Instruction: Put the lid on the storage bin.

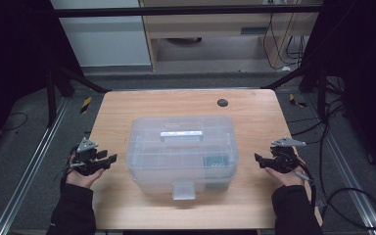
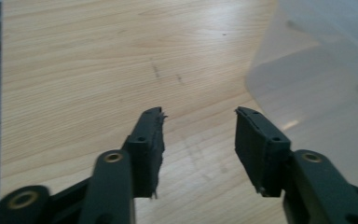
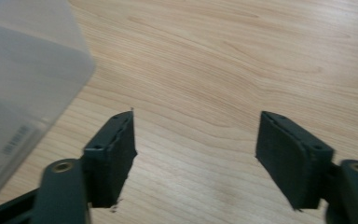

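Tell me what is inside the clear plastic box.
Through the cloudy lid of the plastic box, divider walls show, and one dark greenish thing lies at its front right. What that thing is, and what the other compartments hold, cannot be made out.

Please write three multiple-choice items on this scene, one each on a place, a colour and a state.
1. Where does the clear plastic box stand?
A. mid-table, between the two grippers
B. on the floor
C. at the table's far left corner

2. What colour is the table top?
A. white
B. light wood
C. blue

3. How do the jaws of the left gripper and right gripper stand?
A. both shut on the box
B. one shut, one open
C. both open, with nothing between them

Answers: 1 A, the high view shows the box mid-table with a gripper on each side; 2 B, wood grain shows in all views; 3 C, each gripper view shows bare table between the jaws.
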A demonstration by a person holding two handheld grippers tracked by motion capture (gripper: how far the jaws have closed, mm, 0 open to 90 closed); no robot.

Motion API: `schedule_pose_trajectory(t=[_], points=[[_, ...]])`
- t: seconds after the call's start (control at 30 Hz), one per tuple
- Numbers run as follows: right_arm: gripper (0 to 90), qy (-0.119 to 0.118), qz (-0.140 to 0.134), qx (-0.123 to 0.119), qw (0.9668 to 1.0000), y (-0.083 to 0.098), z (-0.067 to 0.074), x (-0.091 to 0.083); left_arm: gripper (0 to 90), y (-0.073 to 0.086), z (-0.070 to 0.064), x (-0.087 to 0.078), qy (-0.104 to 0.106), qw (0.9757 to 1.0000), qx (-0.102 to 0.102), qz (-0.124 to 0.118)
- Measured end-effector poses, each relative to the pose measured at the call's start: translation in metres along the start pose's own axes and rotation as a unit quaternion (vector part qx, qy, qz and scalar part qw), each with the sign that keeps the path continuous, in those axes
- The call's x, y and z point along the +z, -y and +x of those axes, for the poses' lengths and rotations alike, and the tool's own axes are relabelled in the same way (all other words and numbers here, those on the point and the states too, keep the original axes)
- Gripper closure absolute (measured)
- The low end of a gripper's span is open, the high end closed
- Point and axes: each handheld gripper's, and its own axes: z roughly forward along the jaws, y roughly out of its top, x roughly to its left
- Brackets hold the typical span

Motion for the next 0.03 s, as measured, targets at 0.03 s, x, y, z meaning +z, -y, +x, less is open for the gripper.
schedule_pose_trajectory(t=[0.03], points=[[26.5, 0.000, 0.000, 0.000, 1.0000, 0.0000, 0.0000, 0.0000, 46.3, 0.0000, 0.0000, 0.0000, 0.000, 1.0000, 0.000, 0.000]])
